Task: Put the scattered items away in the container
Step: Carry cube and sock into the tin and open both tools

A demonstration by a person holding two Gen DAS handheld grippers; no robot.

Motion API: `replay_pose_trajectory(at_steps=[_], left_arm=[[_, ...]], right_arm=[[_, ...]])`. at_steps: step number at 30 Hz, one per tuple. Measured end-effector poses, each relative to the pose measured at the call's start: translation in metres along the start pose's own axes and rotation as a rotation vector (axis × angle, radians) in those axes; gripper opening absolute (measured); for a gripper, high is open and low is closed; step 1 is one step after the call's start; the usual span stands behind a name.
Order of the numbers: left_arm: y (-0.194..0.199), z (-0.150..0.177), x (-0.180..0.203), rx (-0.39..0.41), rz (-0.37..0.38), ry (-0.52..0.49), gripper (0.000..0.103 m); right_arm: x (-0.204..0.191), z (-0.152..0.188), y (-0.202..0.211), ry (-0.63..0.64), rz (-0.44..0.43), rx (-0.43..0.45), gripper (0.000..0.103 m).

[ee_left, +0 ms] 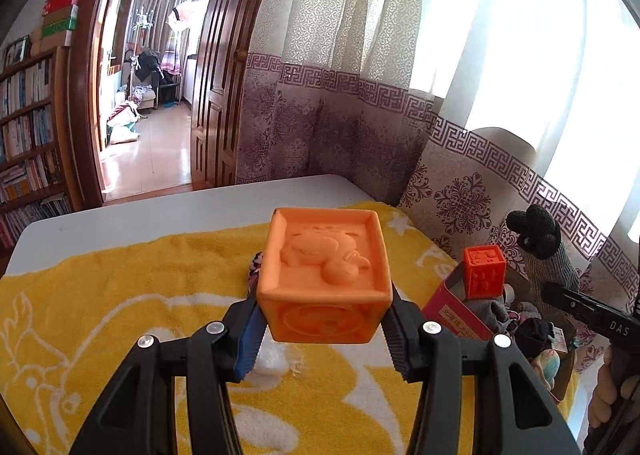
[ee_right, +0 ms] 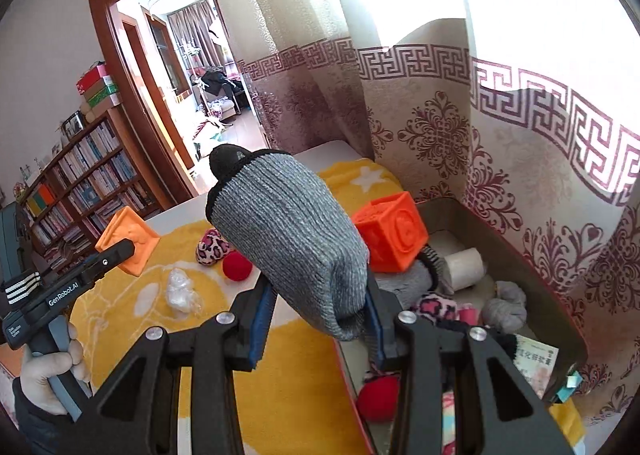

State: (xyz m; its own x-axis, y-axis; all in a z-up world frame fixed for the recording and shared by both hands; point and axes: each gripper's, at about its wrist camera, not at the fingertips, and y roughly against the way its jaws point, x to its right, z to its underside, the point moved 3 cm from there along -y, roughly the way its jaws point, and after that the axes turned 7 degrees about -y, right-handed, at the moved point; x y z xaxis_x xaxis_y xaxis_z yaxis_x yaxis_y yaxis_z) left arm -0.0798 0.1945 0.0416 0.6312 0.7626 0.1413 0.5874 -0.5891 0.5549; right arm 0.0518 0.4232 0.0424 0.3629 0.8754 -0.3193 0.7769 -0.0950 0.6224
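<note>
Our left gripper hugs a pale orange block tight, up in the air over the yellow towel. Our right gripper squeezes a grey sock with a black toe, and it too is off the desk.

We think we are more than half done. Our box sits at the right edge of the towel, and it already has a lot in it: a dark orange block, a white roll, a red ball, grey socks and some pink spotted things. Both things we hold must go in next.

Left on the towel are a spotted pink toy, another red ball and a crinkly clear bag.

We can't see the near end of the box, because our right gripper covers it. Stuff at the bottom is piled up and hard to tell apart. Bright window light washes out the curtain.
</note>
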Motion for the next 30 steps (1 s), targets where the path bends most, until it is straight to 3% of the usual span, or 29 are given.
replay_pose_trajectory(at_steps=[7,12,16,18,20,30], left_arm=[[-0.012,-0.005,0.065,-0.010,0.100,-0.058,0.054],[-0.023,-0.003,0.102,-0.027,0.176,-0.064,0.054],[-0.030,-0.001,0.124,-0.047,0.192,-0.101,0.054],[-0.032,-0.001,0.129,-0.053,0.196,-0.110,0.054],[-0.032,0.000,0.133,-0.058,0.197,-0.120,0.054],[-0.050,0.000,0.176,-0.085,0.273,-0.163,0.054]], right_arm=[[0.071,0.004,0.013,-0.089,0.144,-0.012,0.043],[0.092,0.008,0.009,-0.106,0.202,-0.019,0.043],[0.101,0.005,-0.002,-0.119,0.226,-0.048,0.049],[0.106,0.005,-0.006,-0.135,0.220,-0.050,0.058],[0.110,0.005,-0.002,-0.157,0.212,-0.029,0.070],[0.105,-0.006,0.039,-0.164,0.213,0.133,0.070]])
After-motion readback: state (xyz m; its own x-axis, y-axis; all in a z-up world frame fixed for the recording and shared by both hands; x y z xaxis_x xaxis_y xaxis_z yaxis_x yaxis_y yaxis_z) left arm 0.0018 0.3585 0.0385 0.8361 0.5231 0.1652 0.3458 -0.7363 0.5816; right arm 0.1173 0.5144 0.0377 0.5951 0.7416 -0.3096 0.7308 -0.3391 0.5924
